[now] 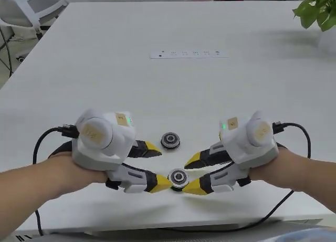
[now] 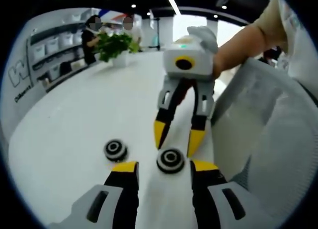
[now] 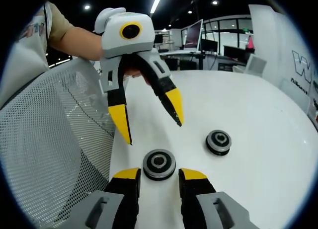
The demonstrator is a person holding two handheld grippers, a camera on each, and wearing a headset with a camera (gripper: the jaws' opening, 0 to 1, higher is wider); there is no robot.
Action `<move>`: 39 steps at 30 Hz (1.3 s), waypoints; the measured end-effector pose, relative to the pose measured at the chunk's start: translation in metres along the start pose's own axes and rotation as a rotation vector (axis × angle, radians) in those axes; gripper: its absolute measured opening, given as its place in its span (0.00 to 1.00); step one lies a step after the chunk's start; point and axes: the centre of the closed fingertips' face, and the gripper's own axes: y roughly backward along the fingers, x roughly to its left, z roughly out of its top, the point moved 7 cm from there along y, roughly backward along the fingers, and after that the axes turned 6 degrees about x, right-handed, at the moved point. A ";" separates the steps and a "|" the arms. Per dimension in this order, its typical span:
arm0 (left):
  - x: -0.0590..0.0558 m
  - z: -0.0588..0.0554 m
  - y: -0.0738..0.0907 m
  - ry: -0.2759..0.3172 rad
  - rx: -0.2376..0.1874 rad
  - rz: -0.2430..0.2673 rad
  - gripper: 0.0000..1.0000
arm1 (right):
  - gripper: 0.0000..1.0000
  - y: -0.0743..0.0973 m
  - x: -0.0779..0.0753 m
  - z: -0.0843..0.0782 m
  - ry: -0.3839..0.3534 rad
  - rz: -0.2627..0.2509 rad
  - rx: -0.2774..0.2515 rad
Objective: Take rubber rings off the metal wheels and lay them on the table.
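Two small metal wheels with black rubber rings lie on the white table [image 1: 173,90]. The near wheel [image 1: 178,177] sits close to the front edge, between the yellow tips of both grippers. My left gripper [image 1: 158,166] is open and faces it from the left; in the left gripper view the wheel [image 2: 170,160] lies just ahead of the gap in my left gripper [image 2: 164,166]. My right gripper [image 1: 191,175] is open and faces it from the right, the wheel [image 3: 159,163] just beyond the spread tips of my right gripper [image 3: 159,174]. The second wheel [image 1: 170,140] lies a little farther back, untouched.
A white power strip [image 1: 189,54] lies across the table's middle. A potted plant [image 1: 317,11] stands at the far right and an office chair [image 1: 26,11] at the far left. Black cables [image 1: 42,142] trail from both grippers. The front table edge is right behind the near wheel.
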 end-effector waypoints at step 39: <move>-0.010 0.000 -0.029 -0.052 0.023 0.012 0.14 | 0.26 -0.004 0.000 0.000 -0.032 -0.002 -0.023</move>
